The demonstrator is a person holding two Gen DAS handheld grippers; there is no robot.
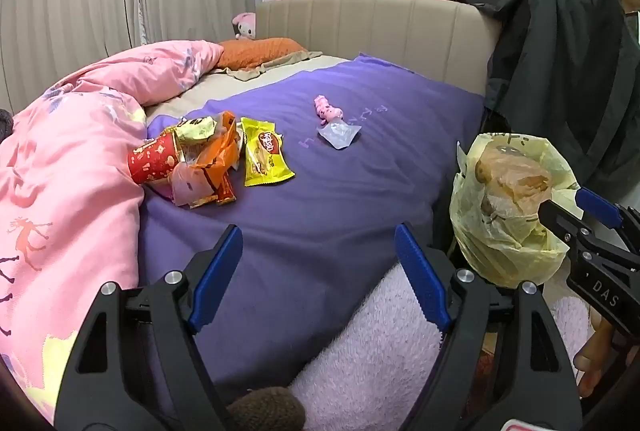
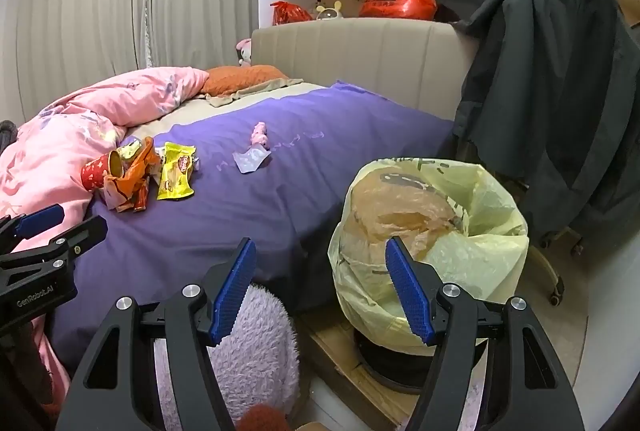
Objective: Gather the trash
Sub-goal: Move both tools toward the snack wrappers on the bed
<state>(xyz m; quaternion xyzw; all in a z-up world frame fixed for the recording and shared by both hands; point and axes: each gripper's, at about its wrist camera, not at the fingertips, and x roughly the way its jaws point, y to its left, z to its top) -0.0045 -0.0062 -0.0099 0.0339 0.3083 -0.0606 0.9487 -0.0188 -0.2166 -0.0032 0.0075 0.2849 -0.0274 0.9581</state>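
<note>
Plainly, both the left gripper (image 1: 318,251) and the right gripper (image 2: 320,271) hang with jaws spread wide, holding nothing. Beside the crumpled pink duvet (image 1: 68,159) lie the red paper cup (image 1: 150,159), orange foil wrappers (image 1: 212,167) and yellow snack packet (image 1: 264,153): light, crinkly, probably slippery, best pinched at a flat edge. How many wrappers overlap is unclear. The yellow-bagged bin (image 2: 432,231) stands well right of the duvet, its base hidden.

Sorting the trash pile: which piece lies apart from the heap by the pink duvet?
The clear plastic wrapper, alone mid-sheet beside a small pink toy; the red cup, orange wrappers and yellow packet cluster together.
</note>
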